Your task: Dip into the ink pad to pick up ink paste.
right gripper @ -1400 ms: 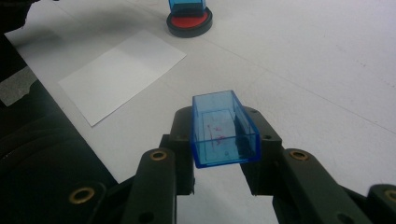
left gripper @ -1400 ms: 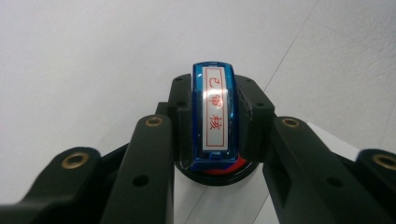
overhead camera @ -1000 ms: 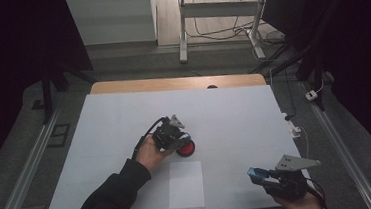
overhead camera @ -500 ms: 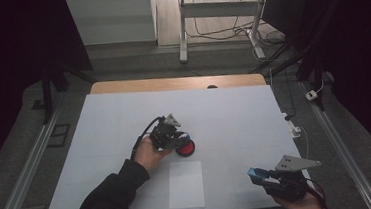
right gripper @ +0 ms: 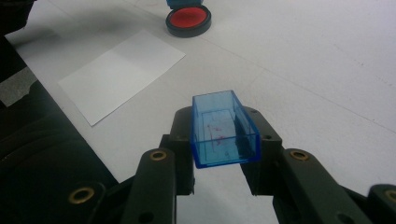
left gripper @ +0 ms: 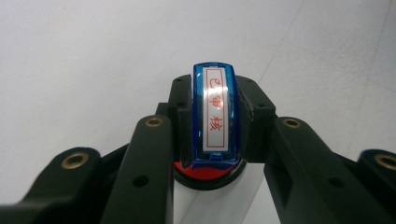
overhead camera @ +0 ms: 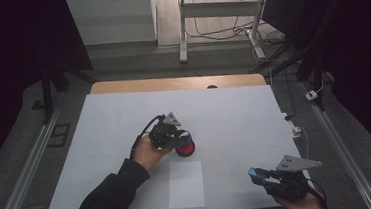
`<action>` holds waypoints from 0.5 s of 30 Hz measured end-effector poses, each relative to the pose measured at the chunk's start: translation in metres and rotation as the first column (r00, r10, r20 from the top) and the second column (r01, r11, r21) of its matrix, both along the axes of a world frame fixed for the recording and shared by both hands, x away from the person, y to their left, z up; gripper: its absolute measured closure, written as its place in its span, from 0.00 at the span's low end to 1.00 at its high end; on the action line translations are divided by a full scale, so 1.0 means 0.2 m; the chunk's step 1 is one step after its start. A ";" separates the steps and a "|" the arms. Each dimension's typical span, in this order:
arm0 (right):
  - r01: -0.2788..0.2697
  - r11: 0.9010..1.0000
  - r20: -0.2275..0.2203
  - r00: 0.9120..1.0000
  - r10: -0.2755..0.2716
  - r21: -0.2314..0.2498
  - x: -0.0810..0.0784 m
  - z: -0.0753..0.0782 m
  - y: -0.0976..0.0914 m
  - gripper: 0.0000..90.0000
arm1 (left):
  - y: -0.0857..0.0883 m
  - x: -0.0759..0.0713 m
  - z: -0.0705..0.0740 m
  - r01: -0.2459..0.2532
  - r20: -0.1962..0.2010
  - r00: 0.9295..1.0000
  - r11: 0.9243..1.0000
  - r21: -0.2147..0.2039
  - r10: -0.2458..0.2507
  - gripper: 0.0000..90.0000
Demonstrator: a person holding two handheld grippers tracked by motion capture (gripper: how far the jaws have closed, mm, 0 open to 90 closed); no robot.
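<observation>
Left tongs [overhead camera: 178, 137], at mid-table [overhead camera: 234, 115] on a forearm reaching in from the near edge, clamped on a blue stamp [left gripper: 214, 114] pressed down onto the red ink pad [overhead camera: 185, 148]. Right tongs [overhead camera: 259, 175], low at the near right corner, gripping a clear blue cap [right gripper: 223, 128], open end facing away. White paper [overhead camera: 186, 184] lying between, just short of the pad.

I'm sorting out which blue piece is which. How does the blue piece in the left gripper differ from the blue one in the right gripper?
The stamp carries a white label with red characters; the cap is a hollow, open box with faint red smudges inside. The stamp sits over the red ink pad; the cap is held near the table's front edge, away from the pad. Both are translucent blue and clamped between black fingers.
</observation>
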State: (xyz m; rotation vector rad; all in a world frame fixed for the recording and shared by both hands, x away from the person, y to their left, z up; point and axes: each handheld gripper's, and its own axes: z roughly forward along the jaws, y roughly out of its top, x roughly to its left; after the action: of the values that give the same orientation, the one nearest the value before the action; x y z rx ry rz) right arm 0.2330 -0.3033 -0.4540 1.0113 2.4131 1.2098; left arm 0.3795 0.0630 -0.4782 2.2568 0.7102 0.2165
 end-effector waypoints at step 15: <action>-0.003 1.000 -0.002 1.000 0.003 0.001 0.00 0.00 0.00 0.75 | -0.02 0.01 -0.04 -0.008 -0.033 0.999 1.000 0.024 0.008 0.78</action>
State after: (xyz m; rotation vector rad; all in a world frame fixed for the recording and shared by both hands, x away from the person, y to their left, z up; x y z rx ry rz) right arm 0.2331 -0.3033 -0.4541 1.0100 2.4164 1.2117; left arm 0.3808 0.0584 -0.4855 2.2848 0.7376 0.1926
